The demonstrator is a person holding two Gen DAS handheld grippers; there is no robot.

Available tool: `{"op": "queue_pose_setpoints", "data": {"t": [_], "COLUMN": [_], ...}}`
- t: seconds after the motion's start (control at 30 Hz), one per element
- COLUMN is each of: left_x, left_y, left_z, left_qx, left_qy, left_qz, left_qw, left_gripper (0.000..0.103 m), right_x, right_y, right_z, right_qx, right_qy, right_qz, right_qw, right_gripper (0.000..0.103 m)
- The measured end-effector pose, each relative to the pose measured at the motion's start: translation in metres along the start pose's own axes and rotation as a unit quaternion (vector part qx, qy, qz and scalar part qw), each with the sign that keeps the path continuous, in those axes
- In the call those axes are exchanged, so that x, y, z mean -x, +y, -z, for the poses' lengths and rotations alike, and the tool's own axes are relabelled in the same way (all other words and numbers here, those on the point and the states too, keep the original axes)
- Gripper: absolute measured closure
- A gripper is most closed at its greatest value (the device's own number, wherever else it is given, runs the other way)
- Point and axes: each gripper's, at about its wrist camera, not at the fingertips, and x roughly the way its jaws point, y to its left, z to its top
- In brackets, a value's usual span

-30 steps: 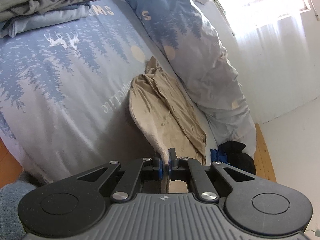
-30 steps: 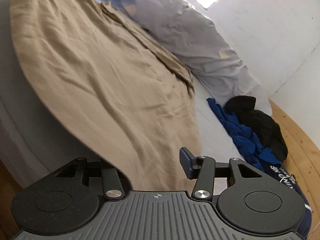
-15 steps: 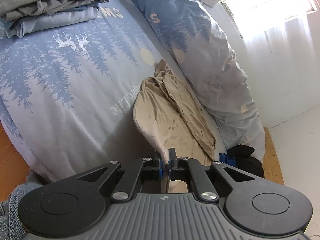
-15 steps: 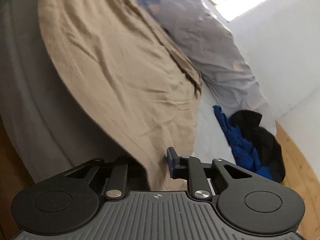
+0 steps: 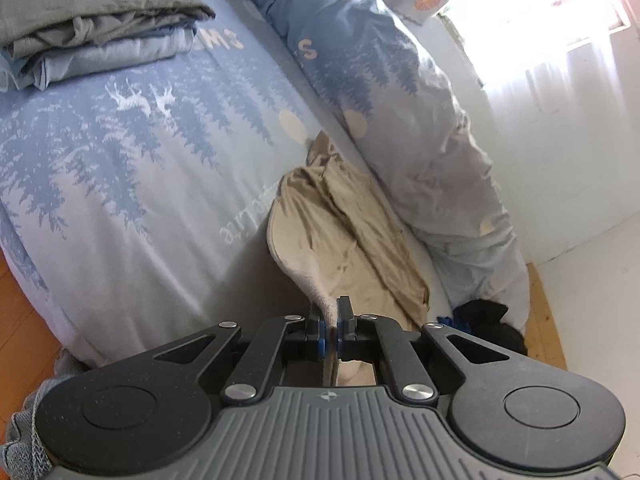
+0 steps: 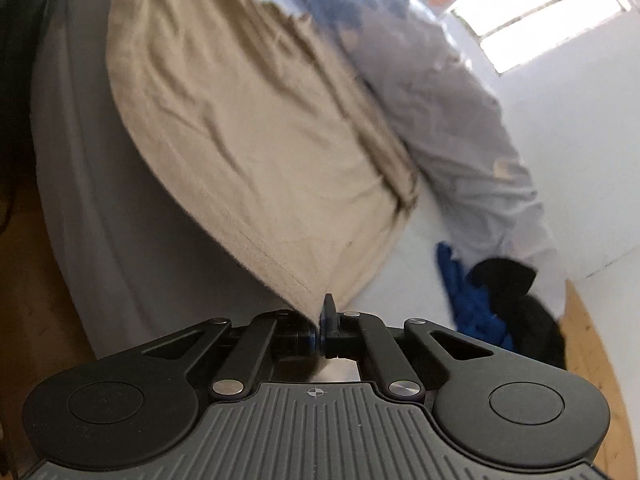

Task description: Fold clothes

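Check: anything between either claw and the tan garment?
Nothing visible. The left claw is shut on the tan garment at its near edge, and the right claw is shut on its near corner. Both already grip it.

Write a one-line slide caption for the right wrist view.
Right gripper shut on the hem of the tan garment spread over the bed, blue clothes beyond.

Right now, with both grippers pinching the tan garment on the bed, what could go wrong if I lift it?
1. The right gripper grips only the very corner of the crumpled tan cotton garment; it might slip out.
2. The left gripper bunches the hem, so folds may come up uneven.
3. Swinging right could snag the blue cloth and black cloth pile.
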Motion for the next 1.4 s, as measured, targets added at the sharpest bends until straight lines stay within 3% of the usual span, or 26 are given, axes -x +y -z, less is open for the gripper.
{"op": "queue_pose_setpoints", "data": {"t": [0.3,0.53,1.0,1.07,1.2,1.4], "left_x": [0.045,0.096,0.190,0.186,0.155,0.084], "left_y": [-0.009,-0.013,-0.024,-0.029,-0.040,-0.058], "left_z": [-0.008,-0.010,-0.005,-0.010,-0.034,-0.075], "left_qx": [0.001,-0.007,0.000,0.010,0.025,0.044], "left_qy": [-0.052,-0.078,-0.111,-0.106,-0.099,-0.082], "left_qz": [0.048,0.080,0.147,0.155,0.131,0.069], "left_qw": [0.9975,0.9937,0.9828,0.9823,0.9861,0.9933], "left_gripper": [0.094,0.094,0.094,0.094,0.094,0.094], "right_x": [0.074,0.136,0.241,0.242,0.217,0.131], "right_y": [-0.067,-0.088,-0.115,-0.119,-0.131,-0.175], "right_z": [-0.034,-0.048,-0.082,-0.088,-0.097,-0.091], "right_qx": [0.022,0.010,-0.048,-0.055,-0.060,-0.122], "right_qy": [-0.049,-0.047,-0.062,-0.067,-0.063,-0.053], "right_qz": [0.030,0.009,0.034,0.026,0.002,-0.064], "right_qw": [0.998,0.999,0.996,0.996,0.996,0.989], "right_gripper": [0.101,0.101,0.100,0.100,0.100,0.100]}}
